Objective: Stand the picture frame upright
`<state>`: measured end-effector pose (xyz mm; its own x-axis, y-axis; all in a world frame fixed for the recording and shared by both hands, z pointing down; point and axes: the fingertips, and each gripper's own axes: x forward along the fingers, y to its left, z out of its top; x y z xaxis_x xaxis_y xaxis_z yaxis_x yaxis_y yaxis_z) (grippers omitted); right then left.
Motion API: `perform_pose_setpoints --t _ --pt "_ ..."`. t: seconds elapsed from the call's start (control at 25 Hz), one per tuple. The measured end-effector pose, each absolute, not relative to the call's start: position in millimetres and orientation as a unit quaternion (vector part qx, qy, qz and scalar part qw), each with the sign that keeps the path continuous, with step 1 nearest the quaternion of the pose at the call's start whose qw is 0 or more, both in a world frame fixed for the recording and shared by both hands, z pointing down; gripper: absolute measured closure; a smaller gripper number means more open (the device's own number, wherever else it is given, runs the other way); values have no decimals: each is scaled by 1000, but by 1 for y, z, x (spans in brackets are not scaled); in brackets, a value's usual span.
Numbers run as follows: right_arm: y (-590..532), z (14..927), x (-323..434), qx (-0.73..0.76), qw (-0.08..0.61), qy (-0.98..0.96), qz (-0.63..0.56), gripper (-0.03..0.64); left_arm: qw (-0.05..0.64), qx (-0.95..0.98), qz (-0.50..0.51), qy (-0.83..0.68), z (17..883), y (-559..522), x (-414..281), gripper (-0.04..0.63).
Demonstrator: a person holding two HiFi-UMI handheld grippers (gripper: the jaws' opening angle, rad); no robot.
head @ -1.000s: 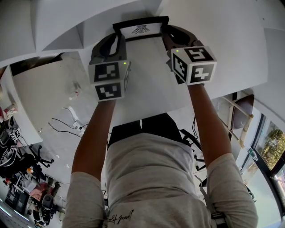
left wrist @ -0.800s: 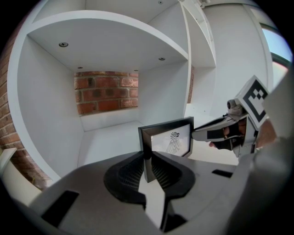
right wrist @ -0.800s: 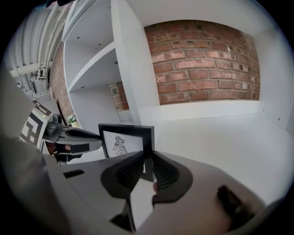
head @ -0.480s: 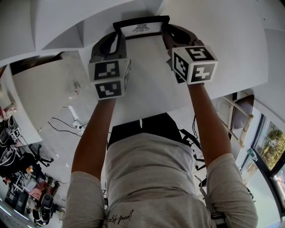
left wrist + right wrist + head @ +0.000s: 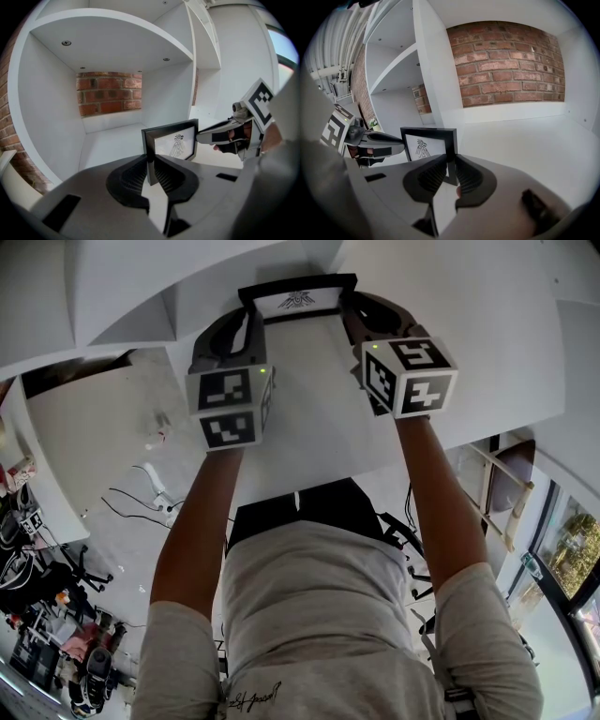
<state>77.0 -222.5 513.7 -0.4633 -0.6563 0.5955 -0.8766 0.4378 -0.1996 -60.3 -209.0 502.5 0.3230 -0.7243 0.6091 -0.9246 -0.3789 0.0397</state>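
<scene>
A black picture frame [image 5: 296, 301] with a white print of a bird-like figure stands upright on a white shelf board [image 5: 108, 140]. It is held from both sides. My left gripper [image 5: 246, 324] has the frame's left edge [image 5: 149, 154] between its jaws, which are closing with the pads pressing on it. My right gripper [image 5: 354, 320] is shut on the frame's right edge [image 5: 451, 150]. The print faces me in both gripper views [image 5: 423, 146]. The lower edge of the frame is hidden behind the jaws.
The shelf compartment has a red brick back wall [image 5: 108, 93] and white side walls. A white upright divider [image 5: 436, 79] stands just left of the frame in the right gripper view. Below, on the floor, lie cables [image 5: 141, 493], and a wooden chair [image 5: 506, 484] stands at the right.
</scene>
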Motion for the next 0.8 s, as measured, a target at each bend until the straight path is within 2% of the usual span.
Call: perform_pose_setpoints --t 0.52,0.8 --pt "-222 516 76 468 217 -819 252 545 194 790 259 -520 504 -211 -61 532" --pt "-220 516 77 465 218 -820 254 538 194 791 260 -518 502 -212 -62 509"
